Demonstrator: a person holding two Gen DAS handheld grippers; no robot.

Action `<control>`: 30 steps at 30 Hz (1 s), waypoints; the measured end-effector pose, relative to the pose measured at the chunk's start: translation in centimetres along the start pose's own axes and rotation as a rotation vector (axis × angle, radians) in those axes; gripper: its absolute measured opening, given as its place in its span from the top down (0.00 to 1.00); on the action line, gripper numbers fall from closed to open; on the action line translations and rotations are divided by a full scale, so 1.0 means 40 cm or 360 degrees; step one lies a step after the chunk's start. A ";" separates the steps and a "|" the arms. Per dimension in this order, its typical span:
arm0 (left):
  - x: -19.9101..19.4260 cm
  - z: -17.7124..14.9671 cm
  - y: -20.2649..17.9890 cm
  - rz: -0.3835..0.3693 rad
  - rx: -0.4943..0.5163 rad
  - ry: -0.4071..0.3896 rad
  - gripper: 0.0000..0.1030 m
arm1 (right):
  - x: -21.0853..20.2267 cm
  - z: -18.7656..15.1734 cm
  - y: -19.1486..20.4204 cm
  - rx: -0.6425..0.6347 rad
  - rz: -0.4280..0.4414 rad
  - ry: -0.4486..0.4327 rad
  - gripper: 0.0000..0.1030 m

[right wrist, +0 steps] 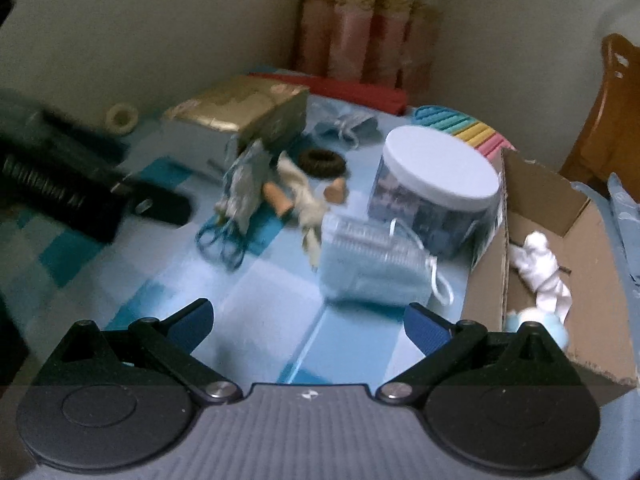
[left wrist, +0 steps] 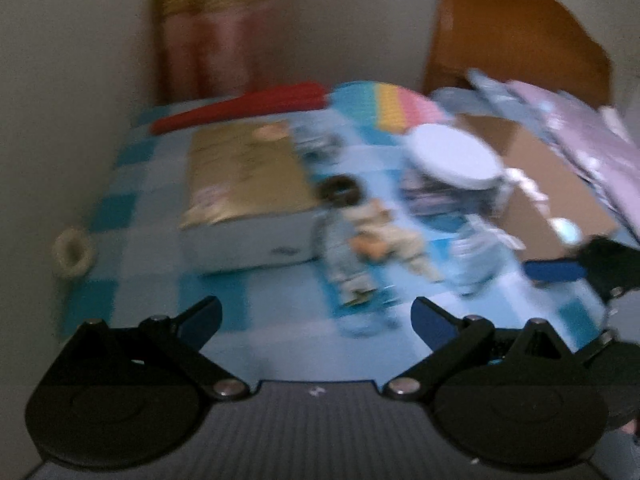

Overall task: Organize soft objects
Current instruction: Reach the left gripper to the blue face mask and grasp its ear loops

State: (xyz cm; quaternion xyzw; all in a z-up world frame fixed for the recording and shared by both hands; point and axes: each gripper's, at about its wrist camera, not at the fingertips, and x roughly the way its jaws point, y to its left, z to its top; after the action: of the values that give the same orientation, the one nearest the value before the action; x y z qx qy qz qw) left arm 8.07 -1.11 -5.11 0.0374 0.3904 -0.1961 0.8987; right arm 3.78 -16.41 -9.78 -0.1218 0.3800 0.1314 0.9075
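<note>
Soft items lie scattered on the blue checked cloth (right wrist: pixel 280 300). A pale blue face mask (right wrist: pixel 372 264) lies just ahead of my right gripper (right wrist: pixel 310 316), which is open and empty. Farther off are a cream cloth strip (right wrist: pixel 304 200), a grey-blue fabric piece (right wrist: pixel 244 184), a dark hair tie (right wrist: pixel 322 162) and a blue pouch (right wrist: pixel 344 126). The cardboard box (right wrist: pixel 484 280) at the right holds a white cloth (right wrist: pixel 540 264) and a light blue soft thing (right wrist: pixel 520 316). My left gripper (left wrist: pixel 316 316) is open, empty, short of the fabric pile (left wrist: pixel 380 240).
A gold-topped box (right wrist: pixel 240 108), a white-lidded jar (right wrist: pixel 436 188), a tape roll (right wrist: pixel 120 116), a red cloth (right wrist: pixel 340 88) and a rainbow mat (right wrist: pixel 460 128) share the surface. A wall and curtain (right wrist: pixel 360 20) close the back. A wooden chair (right wrist: pixel 608 120) stands right.
</note>
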 end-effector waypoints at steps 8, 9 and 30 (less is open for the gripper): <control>0.035 0.054 -0.148 -0.0218 0.0409 -0.0061 0.03 | -0.027 -0.047 -0.013 -0.0062 0.0080 0.0041 0.00; 0.045 0.060 -0.167 -0.0223 0.0467 -0.0050 0.03 | -0.029 -0.051 -0.013 -0.0065 0.0085 0.0042 0.00; 0.186 0.092 -0.313 -0.0329 0.0947 0.0133 0.42 | -0.043 -0.096 -0.066 0.0042 0.0151 0.0030 0.00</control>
State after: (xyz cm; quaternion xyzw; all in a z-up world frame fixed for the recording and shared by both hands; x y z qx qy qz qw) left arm 10.41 -15.85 -6.83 0.2669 0.3541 -0.3903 0.8069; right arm 0.96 -20.35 -10.85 -0.0929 0.3956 0.1682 0.8981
